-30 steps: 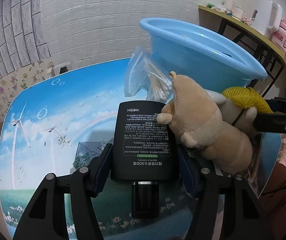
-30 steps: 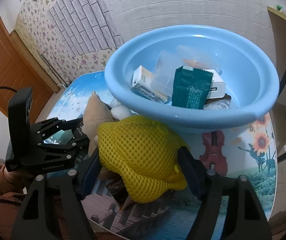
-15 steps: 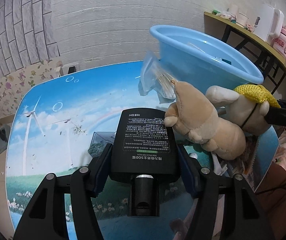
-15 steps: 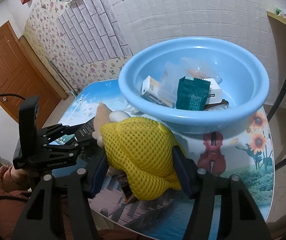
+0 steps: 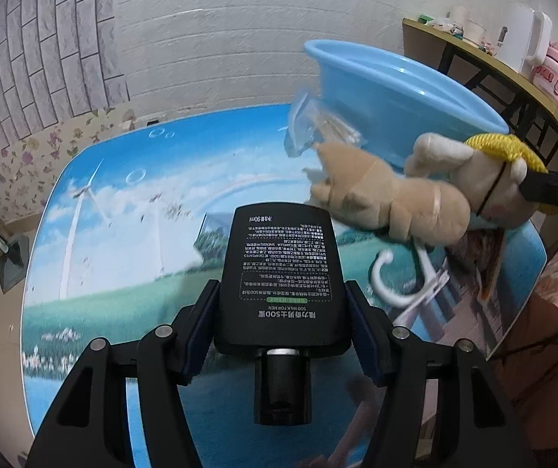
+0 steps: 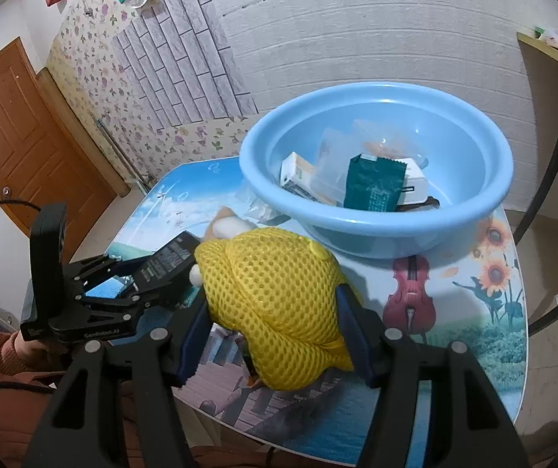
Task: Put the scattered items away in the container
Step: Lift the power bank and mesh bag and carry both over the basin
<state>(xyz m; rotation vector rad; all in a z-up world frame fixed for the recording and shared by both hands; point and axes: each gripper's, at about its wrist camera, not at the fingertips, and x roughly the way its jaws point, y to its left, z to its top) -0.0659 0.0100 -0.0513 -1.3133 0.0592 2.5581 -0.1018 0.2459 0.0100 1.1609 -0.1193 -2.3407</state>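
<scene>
1. Left gripper (image 5: 281, 304): both pads press the sides of a black SOD milk bottle (image 5: 282, 273), cap toward the camera, held above the table. Bottom centre of the left view.
2. Right gripper (image 6: 275, 323): jaws closed against a plush dog (image 6: 275, 304) in a yellow mesh hat; the hat fills the gap between the pads. In the left view the dog's tan body (image 5: 392, 202) hangs out sideways at mid right, clear of the tabletop.
3. Left gripper shows at the left edge of the right view (image 6: 123, 288), just beside the plush, with the bottle tip near the dog's head.
4. Blue basin (image 6: 376, 230): upper centre-right of the right view, on the far part of the table. It holds a dark green packet (image 6: 372, 183), a white carton (image 6: 298, 175) and clear bags.
5. Table (image 5: 115, 234): printed top, large bare patch at left of the left view; the near edge runs along the bottom of the right view.
6. In the way: white plastic hanger clip (image 5: 403, 284) lying below the plush; clear bag (image 5: 314, 128) against the basin's outer wall.
7. Shelf with kettle (image 5: 524, 39) at upper right, beyond the table edge.
</scene>
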